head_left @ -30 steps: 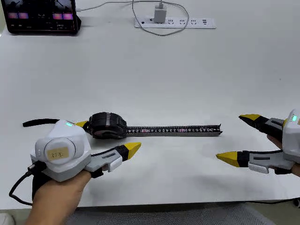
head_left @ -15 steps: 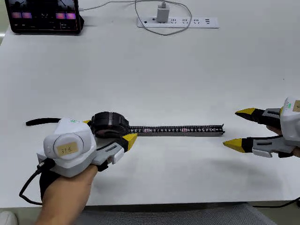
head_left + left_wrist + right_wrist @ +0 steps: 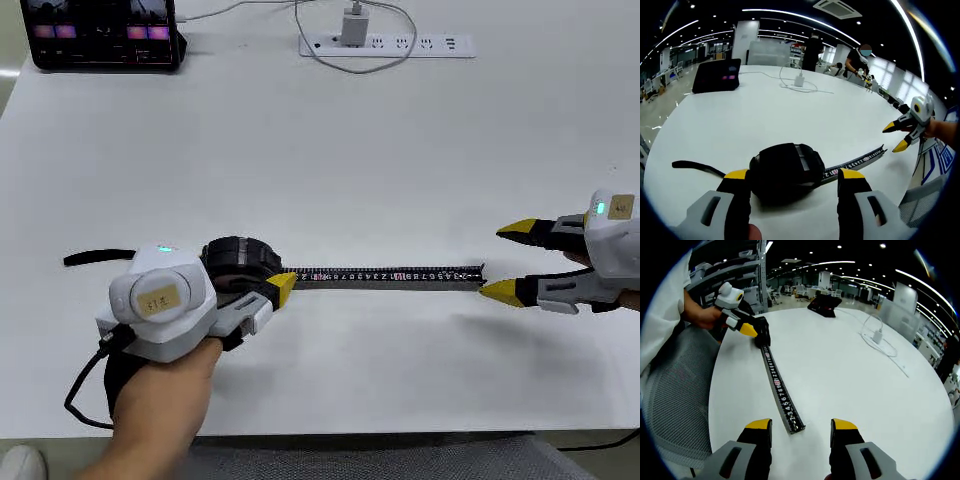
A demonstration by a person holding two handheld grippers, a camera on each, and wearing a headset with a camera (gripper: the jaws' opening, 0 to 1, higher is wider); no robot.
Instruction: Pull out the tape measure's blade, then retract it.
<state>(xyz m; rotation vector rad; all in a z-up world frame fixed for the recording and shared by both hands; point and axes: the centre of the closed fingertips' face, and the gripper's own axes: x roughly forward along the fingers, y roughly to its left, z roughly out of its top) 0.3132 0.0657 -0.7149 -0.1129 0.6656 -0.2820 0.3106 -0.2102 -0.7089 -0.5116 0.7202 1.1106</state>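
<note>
Round black tape measure (image 3: 238,266), its numbered blade (image 3: 385,277) lying extended flat

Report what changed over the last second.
The left claw moved forward and now straddles the case, jaws open. The right claw moved in to the free end of the blade, open, with a jaw on either side of it. The case and the pulled-out blade stayed put on the table.
</note>
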